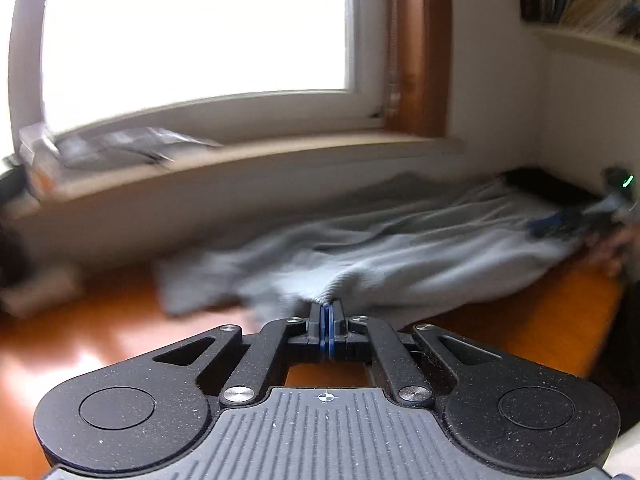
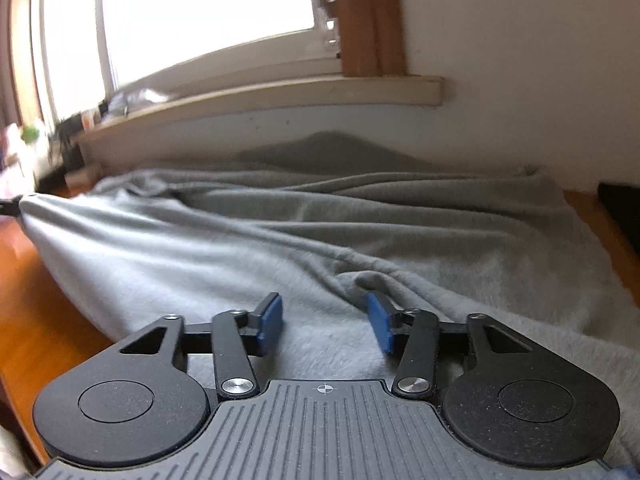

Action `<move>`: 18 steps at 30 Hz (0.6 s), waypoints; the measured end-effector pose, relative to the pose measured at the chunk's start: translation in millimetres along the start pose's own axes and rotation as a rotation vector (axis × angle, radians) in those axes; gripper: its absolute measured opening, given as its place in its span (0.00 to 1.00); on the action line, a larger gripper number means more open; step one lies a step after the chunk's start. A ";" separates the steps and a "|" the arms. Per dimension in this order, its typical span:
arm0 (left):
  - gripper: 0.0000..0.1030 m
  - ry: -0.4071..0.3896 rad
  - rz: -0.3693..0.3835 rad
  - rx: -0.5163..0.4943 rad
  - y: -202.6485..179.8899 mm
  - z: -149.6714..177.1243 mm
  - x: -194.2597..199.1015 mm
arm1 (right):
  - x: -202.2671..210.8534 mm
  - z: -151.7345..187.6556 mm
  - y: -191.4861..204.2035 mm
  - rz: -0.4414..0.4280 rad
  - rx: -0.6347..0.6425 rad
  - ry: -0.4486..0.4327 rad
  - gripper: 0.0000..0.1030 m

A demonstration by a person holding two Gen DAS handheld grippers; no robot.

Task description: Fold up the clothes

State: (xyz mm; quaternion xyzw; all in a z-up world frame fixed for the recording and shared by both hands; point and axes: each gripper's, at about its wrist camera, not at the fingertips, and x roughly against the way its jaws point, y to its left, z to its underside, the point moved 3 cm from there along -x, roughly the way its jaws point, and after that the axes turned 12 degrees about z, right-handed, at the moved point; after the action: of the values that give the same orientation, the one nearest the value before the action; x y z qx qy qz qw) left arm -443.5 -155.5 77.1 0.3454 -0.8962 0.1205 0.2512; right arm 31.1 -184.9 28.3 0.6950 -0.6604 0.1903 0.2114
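Lying across an orange-brown wooden table, a grey fleece garment spreads in loose folds from the near edge back toward the wall under the window. In the right wrist view the cloth covers most of the table, rumpled in long ridges, with one raised wrinkle just ahead of the right-hand pad. The left wrist view is motion-blurred; there the same garment trails from the middle of the table off to the right.

Window sill: pale, runs along the wall behind the cloth; some blurred papers or packets sit on it at left, not identifiable. A shelf with what look like books shows in the upper right corner of the left view.

Left gripper: jaws clenched, blue pads pressed together, a pinch of the garment's edge caught at the tips; the cloth rises to a small peak there.

Right gripper: jaws standing apart, blue pads clear of each other, held over the fleece near the table's front edge. Cloth lies between and below the pads but neither visibly presses on it. In the left view, this gripper appears at far right, blurred, at the garment's far end.
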 end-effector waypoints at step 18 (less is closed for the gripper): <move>0.56 0.046 0.016 0.126 6.5 -10.4 -53.9 | 2.9 -2.2 63.1 -0.087 0.086 -0.004 0.49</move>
State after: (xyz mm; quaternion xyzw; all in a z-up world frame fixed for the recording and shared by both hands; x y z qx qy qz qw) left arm -409.8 -116.6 56.8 0.3504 -0.8835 0.1867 0.2486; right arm -31.7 -188.6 34.4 0.7319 -0.6212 0.2075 0.1881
